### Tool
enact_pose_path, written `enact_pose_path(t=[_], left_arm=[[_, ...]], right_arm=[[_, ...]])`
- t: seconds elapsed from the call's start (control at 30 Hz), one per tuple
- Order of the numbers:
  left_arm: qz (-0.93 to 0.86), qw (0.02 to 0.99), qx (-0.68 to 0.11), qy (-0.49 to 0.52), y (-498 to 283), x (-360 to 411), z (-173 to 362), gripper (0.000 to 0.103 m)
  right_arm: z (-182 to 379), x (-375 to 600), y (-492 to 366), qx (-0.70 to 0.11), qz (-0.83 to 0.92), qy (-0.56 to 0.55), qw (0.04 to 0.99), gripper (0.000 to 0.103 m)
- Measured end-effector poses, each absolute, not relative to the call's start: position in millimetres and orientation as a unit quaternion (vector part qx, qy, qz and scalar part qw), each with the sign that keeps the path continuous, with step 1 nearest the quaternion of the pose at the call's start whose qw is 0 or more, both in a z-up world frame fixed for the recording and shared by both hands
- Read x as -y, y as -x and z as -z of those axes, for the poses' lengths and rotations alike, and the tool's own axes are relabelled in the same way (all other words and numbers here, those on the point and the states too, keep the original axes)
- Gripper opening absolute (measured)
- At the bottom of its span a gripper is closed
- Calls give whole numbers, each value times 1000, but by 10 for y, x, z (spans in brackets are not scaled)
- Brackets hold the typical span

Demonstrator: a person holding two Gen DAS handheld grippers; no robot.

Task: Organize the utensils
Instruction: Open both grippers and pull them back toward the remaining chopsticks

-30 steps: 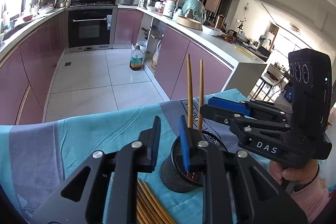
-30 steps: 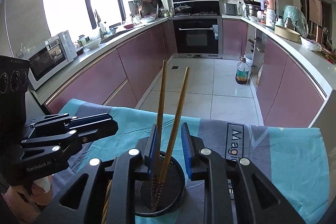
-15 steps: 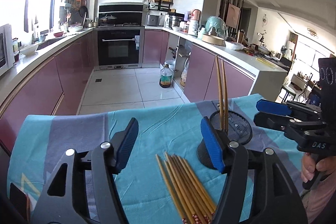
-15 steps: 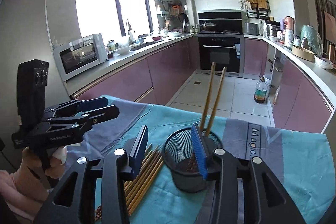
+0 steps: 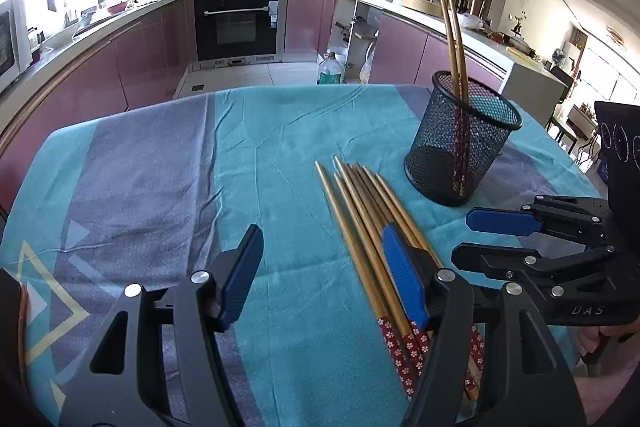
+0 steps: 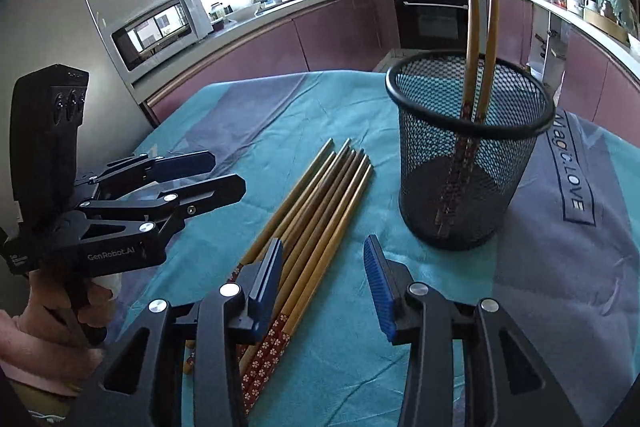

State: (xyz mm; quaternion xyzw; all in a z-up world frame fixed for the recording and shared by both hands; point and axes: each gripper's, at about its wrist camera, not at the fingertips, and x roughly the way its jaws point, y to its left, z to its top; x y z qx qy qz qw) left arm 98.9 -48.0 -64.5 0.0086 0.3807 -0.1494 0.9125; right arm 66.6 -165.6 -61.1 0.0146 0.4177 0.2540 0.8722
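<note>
Above the teal tablecloth (image 5: 280, 131), both grippers hang spread and empty over the loose chopsticks (image 5: 368, 223).

Between the left gripper (image 5: 320, 279) fingers lies bare cloth, its right pad overlapping the bundle's edge in view; the right gripper (image 6: 324, 283) has its jaws just as wide, its left pad over the same bundle. Beyond, the black mesh holder (image 6: 468, 163) stands upright just beside the bundle's tips, with 2 chopsticks (image 6: 480, 27) leaning inside. From the right wrist view the lettering on the cloth (image 6: 576, 163), the microwave (image 6: 160, 27) and the left hand (image 6: 60, 311) on its handle show; the left wrist view instead shows the yellow triangle print (image 5: 52, 307) and the dining area past the counter.
</note>
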Motion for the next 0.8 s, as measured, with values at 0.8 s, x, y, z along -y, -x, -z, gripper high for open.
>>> enact_pose_path(t=[0.8], left_arm=[[163,885,-435,-37,-1237,765,997,52]], right_arm=[[842,1627,-748,-441,-213,-6,872,32]])
